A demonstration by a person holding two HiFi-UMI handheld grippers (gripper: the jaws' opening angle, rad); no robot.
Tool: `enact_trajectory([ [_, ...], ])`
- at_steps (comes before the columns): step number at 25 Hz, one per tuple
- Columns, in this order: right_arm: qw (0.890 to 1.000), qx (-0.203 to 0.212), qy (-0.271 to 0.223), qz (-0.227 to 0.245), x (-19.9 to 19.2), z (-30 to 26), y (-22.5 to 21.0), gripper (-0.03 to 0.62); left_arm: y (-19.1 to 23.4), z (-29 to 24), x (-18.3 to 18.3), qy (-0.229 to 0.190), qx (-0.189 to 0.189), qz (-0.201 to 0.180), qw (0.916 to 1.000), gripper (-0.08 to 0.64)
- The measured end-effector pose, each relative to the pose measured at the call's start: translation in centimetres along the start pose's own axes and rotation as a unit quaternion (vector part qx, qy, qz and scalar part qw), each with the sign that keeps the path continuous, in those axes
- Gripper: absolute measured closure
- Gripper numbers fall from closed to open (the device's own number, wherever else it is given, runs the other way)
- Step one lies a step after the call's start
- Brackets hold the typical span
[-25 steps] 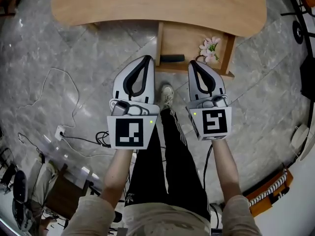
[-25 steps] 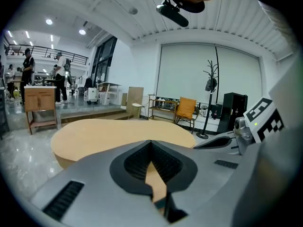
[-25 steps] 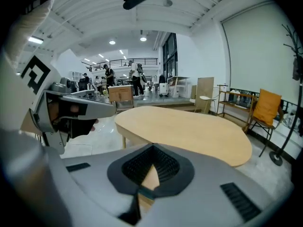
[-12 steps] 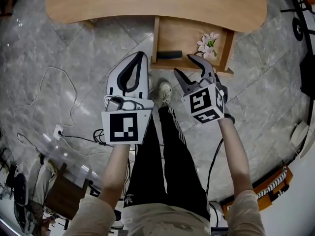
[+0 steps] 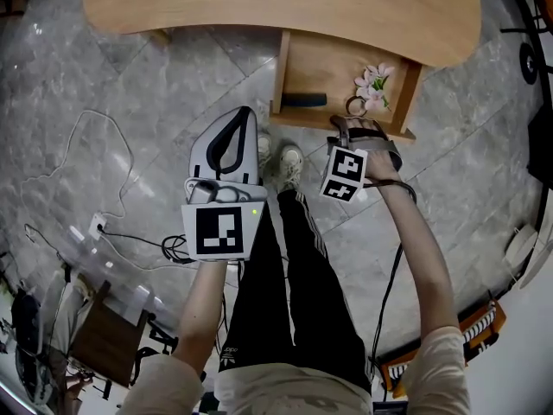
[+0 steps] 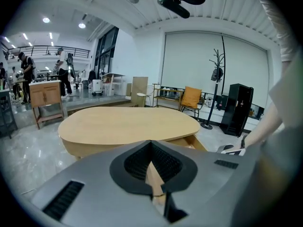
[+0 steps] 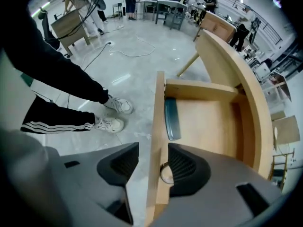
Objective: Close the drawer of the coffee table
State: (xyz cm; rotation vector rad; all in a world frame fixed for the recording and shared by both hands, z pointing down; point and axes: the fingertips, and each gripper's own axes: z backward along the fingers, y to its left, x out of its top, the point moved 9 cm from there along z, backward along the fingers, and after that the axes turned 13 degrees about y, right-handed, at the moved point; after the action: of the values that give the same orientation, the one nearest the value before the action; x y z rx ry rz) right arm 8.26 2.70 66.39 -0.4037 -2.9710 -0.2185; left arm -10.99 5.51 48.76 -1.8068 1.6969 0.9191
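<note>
Drawer (image 5: 333,67) of the table (image 5: 259,7), pulled out above the floor (image 5: 130,102). We see the right tool (image 5: 363,128) pointing down, its jaws just opened and standing apart astride the front panel (image 7: 154,126); the left tool (image 5: 244,118) hovers beside it, jaws together, empty.

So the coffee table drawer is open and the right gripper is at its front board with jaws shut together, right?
Not quite. The drawer is open and the right gripper is at its front board, but its jaws have just been opening and stand apart, one on each side of the board. The right gripper view shows it.
</note>
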Motion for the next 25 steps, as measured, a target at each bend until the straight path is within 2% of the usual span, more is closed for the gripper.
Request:
enact_trajectory([
  [3,1.000,0.001,0.008,-0.012,0.0,-0.9,-0.2,0.413,0.0,-0.1,-0.2,0.000,-0.004,0.006,1.0000,0.552],
  [5,1.000,-0.007,0.006,-0.015,0.0,-1.1,-0.2,0.494,0.0,-0.2,-0.1,0.001,-0.005,0.005,1.0000,0.552],
  [6,1.000,-0.009,0.004,-0.019,0.0,-1.1,-0.3,0.508,0.0,-0.3,0.0,0.001,-0.005,0.002,1.0000,0.552],
  [10,0.999,-0.010,0.001,-0.037,0.0,-1.2,-0.4,0.514,0.2,-0.7,0.1,0.004,-0.004,-0.001,1.0000,0.553],
  [18,0.999,-0.014,0.013,-0.042,0.2,-1.0,-0.5,0.515,0.3,-1.3,0.8,0.007,-0.004,-0.006,0.9999,0.552],
  [25,0.998,-0.029,0.005,-0.063,-0.4,2.1,-1.1,0.514,0.7,-0.2,2.1,-0.002,-0.001,-0.014,0.9999,0.552],
])
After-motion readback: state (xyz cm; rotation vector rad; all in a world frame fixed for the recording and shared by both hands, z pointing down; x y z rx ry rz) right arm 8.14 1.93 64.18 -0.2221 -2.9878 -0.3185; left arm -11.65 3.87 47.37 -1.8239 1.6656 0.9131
